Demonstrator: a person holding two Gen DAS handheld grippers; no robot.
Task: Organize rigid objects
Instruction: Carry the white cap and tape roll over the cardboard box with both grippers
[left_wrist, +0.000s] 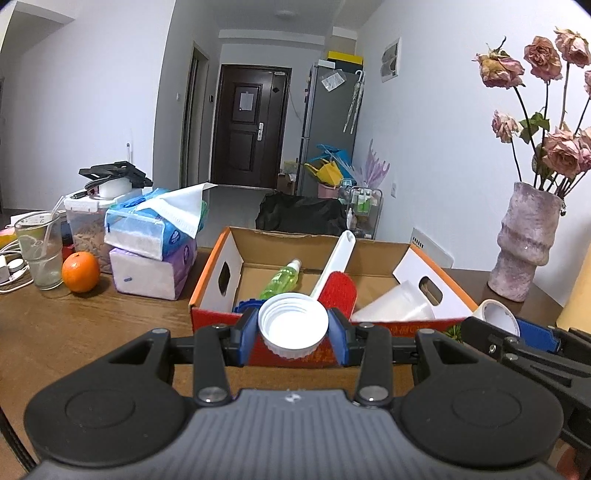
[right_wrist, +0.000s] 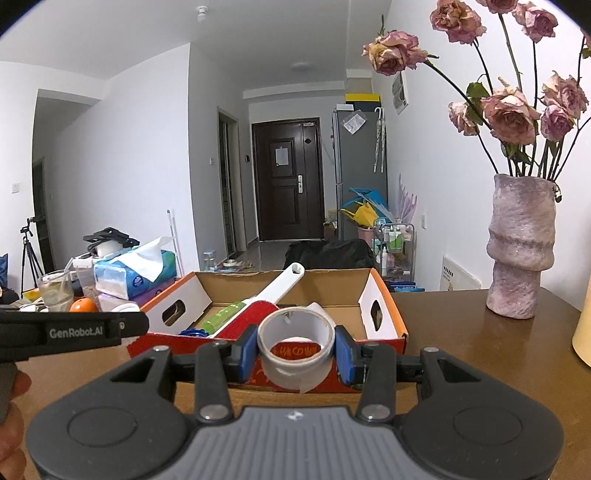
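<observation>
Wooden table (left_wrist: 74, 332) carries the open cardboard box (left_wrist: 369, 325), brush (left_wrist: 338, 291) and green bottle (left_wrist: 282, 280) inside. Left gripper (left_wrist: 293, 326) pinches a white lid (left_wrist: 293, 323) before the box; right gripper (right_wrist: 295, 349) clamps a tape roll (right_wrist: 295, 347) there too.

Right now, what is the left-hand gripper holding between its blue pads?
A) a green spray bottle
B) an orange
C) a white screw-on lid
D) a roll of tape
C: in the left wrist view the left gripper has its pads pressed on either side of a white screw-on lid, while the roll of tape sits in the right gripper.
</observation>
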